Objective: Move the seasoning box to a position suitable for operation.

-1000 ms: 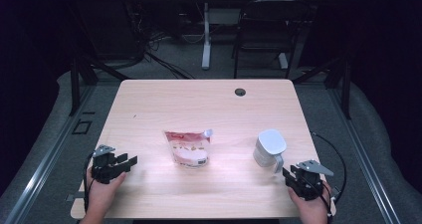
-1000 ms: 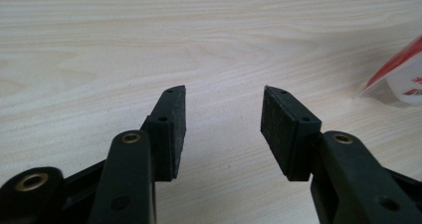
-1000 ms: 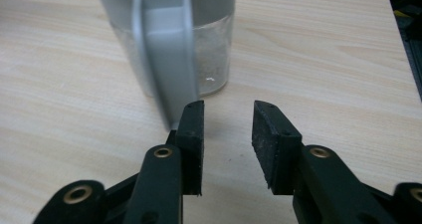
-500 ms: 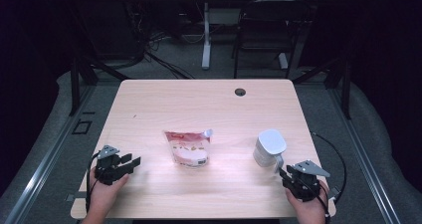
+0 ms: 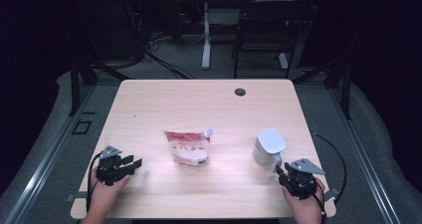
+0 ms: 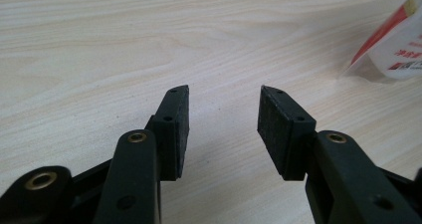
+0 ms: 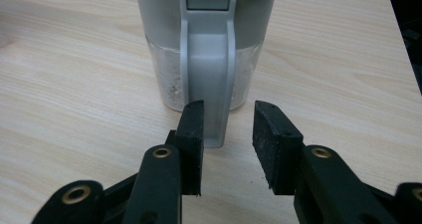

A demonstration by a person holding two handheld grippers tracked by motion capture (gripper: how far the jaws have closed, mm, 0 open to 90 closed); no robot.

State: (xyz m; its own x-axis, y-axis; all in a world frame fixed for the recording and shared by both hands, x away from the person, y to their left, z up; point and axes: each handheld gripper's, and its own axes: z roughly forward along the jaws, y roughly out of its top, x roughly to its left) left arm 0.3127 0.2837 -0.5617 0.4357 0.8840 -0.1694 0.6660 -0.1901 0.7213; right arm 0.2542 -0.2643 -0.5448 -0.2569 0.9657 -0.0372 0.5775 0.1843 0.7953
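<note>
A red-and-white spouted pouch [image 5: 186, 148] lies flat at mid-table; its corner shows as the pouch [image 6: 398, 42] in the left gripper view. A grey lidded jug [image 5: 267, 147] stands to its right, handle toward me. My left gripper [image 5: 134, 163] rests low at the front left, pointing toward the pouch. In its own view the left gripper [image 6: 224, 104] is open and holds nothing. My right gripper [image 5: 280, 170] sits just short of the jug [image 7: 206, 35]. Its jaws have just been opening. The right gripper [image 7: 228, 112] is open, with the foot of the handle [image 7: 206, 89] at its mouth, unpressed.
The table [image 5: 199, 102] is light wood, with a round cable hole [image 5: 240, 91] near its far edge. The right edge lies close beside the jug. A dark chair [image 5: 263, 40] and desk legs stand on the floor beyond.
My right gripper has edged slightly left toward the jug's handle. The left gripper, pouch and jug stay where they were.
</note>
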